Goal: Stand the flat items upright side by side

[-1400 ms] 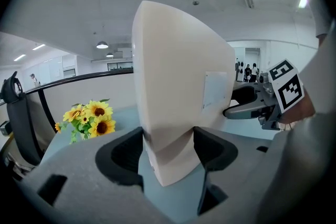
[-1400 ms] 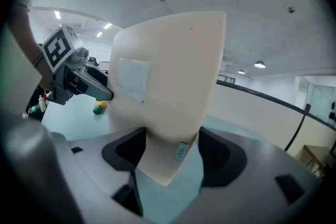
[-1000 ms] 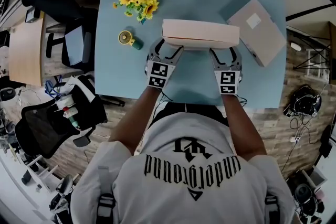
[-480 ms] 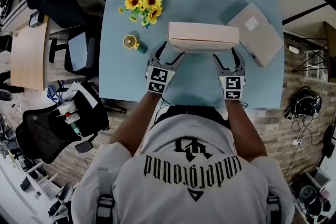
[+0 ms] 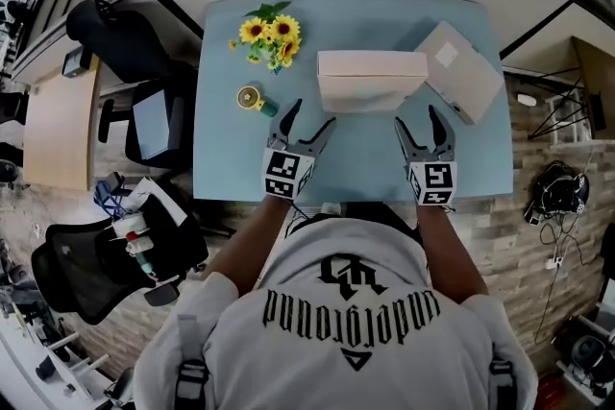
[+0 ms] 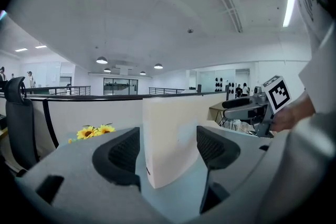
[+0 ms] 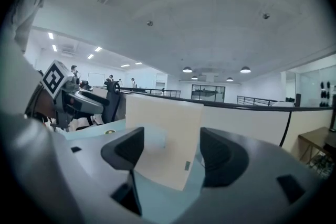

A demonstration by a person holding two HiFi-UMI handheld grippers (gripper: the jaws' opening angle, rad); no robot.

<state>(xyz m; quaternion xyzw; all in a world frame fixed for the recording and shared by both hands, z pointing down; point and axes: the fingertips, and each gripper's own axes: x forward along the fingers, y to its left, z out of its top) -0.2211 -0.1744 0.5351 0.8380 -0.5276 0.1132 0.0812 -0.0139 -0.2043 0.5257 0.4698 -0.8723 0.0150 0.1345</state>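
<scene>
A pale cardboard box (image 5: 373,82) stands upright on its long edge at the middle of the light blue table (image 5: 231,158). A second, flat box (image 5: 459,70) lies tilted at the back right, close to the first one's right end. My left gripper (image 5: 309,120) is open and sits just short of the standing box's left end, apart from it. My right gripper (image 5: 419,118) is open too, apart from the box's right end. In the left gripper view the box (image 6: 168,123) rises beyond the gripper (image 6: 168,157). The right gripper view shows the box (image 7: 165,134) past the gripper (image 7: 170,157).
A bunch of sunflowers (image 5: 270,34) lies at the back left of the table. A small yellow and teal object (image 5: 254,98) sits to the left of my left gripper. A black chair (image 5: 125,43) stands beside the table's left edge.
Both grippers were at the box's near corners; they have drawn back toward the person. The box is more upright and now stands free.
</scene>
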